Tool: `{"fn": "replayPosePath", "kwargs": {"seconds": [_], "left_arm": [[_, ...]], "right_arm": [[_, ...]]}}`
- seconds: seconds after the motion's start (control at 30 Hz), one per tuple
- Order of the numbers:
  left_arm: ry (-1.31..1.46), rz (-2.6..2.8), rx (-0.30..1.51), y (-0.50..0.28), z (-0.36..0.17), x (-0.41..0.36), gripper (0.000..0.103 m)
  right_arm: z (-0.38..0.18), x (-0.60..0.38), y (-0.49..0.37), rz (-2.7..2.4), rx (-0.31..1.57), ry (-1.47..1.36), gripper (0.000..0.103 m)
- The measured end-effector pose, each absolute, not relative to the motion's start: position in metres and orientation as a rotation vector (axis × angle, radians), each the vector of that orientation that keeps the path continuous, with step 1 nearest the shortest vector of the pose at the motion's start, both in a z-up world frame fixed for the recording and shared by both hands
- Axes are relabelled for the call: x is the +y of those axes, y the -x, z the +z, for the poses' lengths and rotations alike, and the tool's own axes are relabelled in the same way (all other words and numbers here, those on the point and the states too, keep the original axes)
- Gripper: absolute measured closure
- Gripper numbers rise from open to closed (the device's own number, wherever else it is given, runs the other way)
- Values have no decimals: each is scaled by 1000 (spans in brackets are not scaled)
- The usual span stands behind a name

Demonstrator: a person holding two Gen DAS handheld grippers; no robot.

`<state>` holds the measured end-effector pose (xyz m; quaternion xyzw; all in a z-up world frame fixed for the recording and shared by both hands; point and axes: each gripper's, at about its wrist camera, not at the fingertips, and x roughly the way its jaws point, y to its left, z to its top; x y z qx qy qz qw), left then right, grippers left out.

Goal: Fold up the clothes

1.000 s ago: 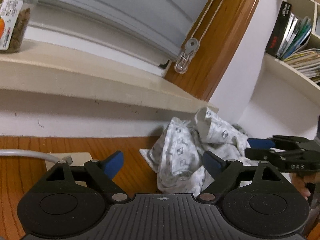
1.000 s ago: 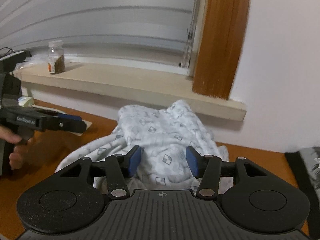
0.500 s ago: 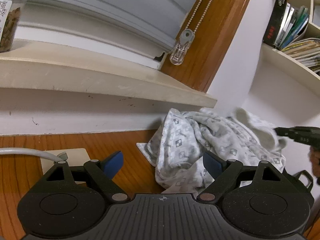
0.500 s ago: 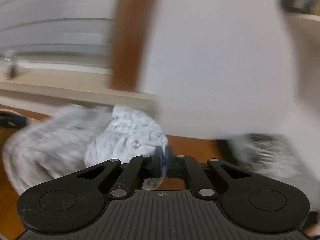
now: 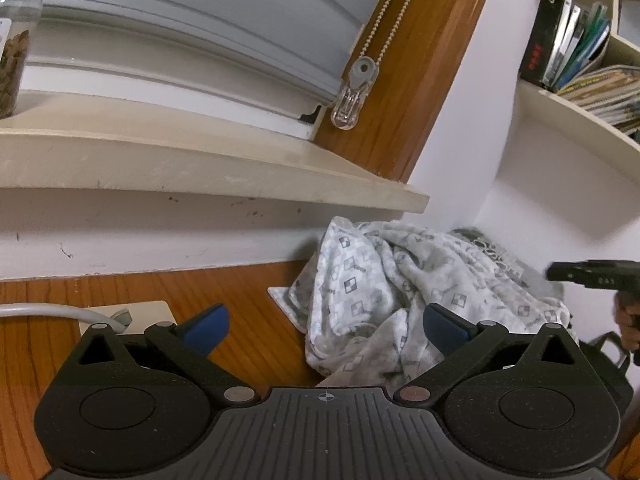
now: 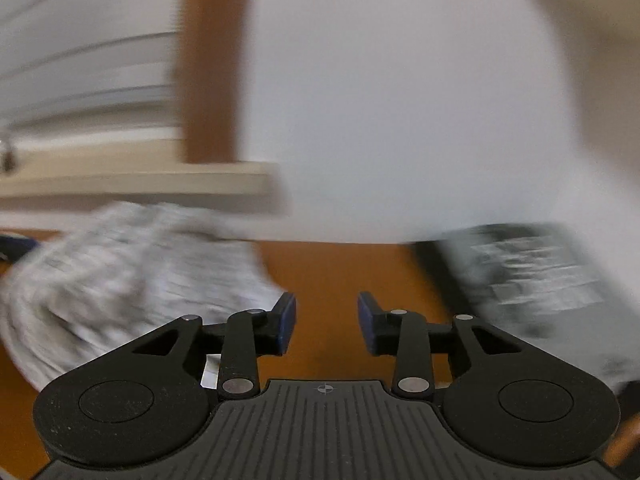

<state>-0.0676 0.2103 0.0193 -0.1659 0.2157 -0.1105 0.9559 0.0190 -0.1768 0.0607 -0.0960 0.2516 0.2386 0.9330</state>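
- Against the wall under the window sill, seen from the left wrist, the patterned white garment lay crumpled on the wooden tabletop, with a dark printed cloth behind it
- Left hand-held gripper: its jaws were opening, spread wide, nothing between the blue pads, the nearest folds of the garment just ahead of them
- At the right edge of that view the right hand-held gripper poked in, a hand beneath it
- From the right wrist, badly blurred, the garment sat to the left and the dark printed cloth to the right
- Right hand-held gripper: jaws opening, a moderate gap with only bare tabletop between them, nothing held
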Motion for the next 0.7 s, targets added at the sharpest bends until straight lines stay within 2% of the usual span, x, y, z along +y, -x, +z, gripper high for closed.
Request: {"fn": "replayPosePath", "kwargs": {"seconds": [0.13, 0.27, 0.4, 0.7], "left_arm": [[341, -236, 432, 69, 19, 209, 0], [337, -237, 443, 67, 17, 209, 0], [344, -232, 445, 67, 16, 210, 0], [329, -234, 436, 70, 19, 206, 0]], "right_arm": [[46, -126, -34, 636, 562, 60, 50], [41, -91, -56, 677, 589, -1, 47], [30, -69, -77, 695, 660, -4, 35], [40, -94, -64, 758, 618, -108, 35]]}}
